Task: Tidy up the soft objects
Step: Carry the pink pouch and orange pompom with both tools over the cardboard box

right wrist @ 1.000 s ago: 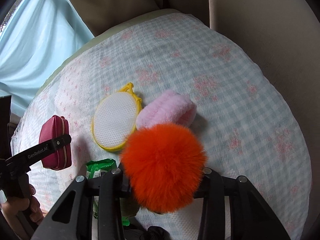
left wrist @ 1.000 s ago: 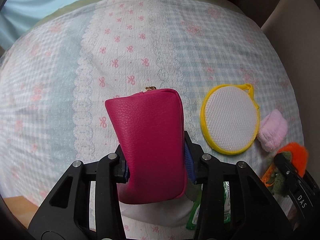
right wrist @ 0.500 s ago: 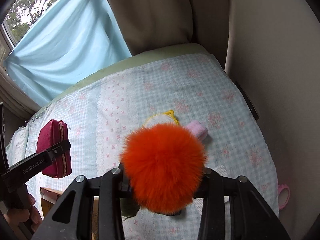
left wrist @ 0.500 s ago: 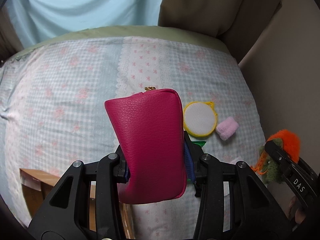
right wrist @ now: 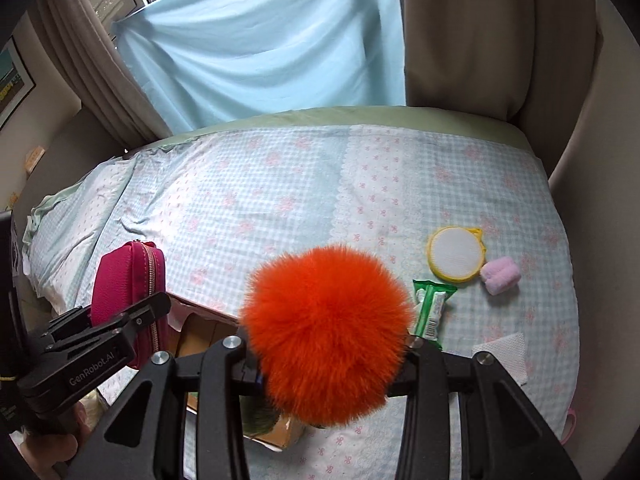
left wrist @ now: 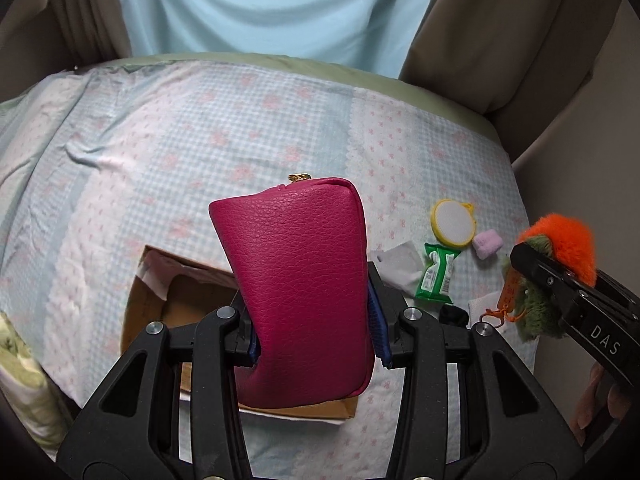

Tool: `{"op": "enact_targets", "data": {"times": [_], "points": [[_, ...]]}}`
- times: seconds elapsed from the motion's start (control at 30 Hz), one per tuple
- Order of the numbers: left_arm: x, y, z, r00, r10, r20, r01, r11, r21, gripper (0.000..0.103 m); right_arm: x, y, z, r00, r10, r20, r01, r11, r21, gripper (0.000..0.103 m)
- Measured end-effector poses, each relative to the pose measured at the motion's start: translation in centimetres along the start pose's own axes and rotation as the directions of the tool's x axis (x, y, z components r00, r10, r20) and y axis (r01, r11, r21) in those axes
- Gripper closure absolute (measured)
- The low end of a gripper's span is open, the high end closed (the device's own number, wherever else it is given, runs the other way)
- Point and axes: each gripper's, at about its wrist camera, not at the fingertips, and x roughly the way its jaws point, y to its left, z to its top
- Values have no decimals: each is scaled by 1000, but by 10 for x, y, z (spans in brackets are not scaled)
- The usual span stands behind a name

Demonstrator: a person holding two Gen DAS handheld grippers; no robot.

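Both grippers are found loaded above the cardboard box (left wrist: 168, 304), left gripper (left wrist: 316, 344) clamped on a magenta zip pouch (left wrist: 298, 292), right gripper (right wrist: 332, 364) on an orange pom-pom (right wrist: 326, 332); yellow mesh puff (right wrist: 456, 254), lilac roll (right wrist: 500, 276) and wipes packet (right wrist: 432, 308) remain unsorted on the bedspread (right wrist: 260, 200).

Soft daylight through the blue curtain (right wrist: 260, 40) — even, weak shadows; sharp, strong fisheye bending, dark vignetted corners.

Your left tongs (left wrist: 314, 328) are black with blue pads and hold a magenta pebble-grain pouch (left wrist: 300, 288) with a gold zip pull. Your right tongs (right wrist: 326, 360) hold an orange fur pompom (right wrist: 326, 336). The bedspread (right wrist: 280, 184) is pale blue gingham with pink bows. At right: yellow-rimmed white mesh pad (right wrist: 456, 254), lilac fleece roll (right wrist: 500, 275), green packet (right wrist: 432, 308).
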Motion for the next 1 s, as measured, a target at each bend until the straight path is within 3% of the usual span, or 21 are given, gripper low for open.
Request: {"op": "enact_targets", "data": {"times": [0.27,0.43,0.7,1.0], "points": [[-3,77,-16,999,-1,-45,1,1000,5,66,31,88,-12,998,16,-69,-19,999,-44,67],[17,119,-16,993,-36,-111,42,998,54,66,59,127,-20,992,-14,-125,15,1000,12,67],[75,157,-15,970,-63,-233,109,976,190,66,120,142,-34,970,-72,-232,111,981,159,67],[148,166,-31,924,-68,-376,164,959,231,66,209,126,-65,909,-47,-414,163,954,251,67]]}}
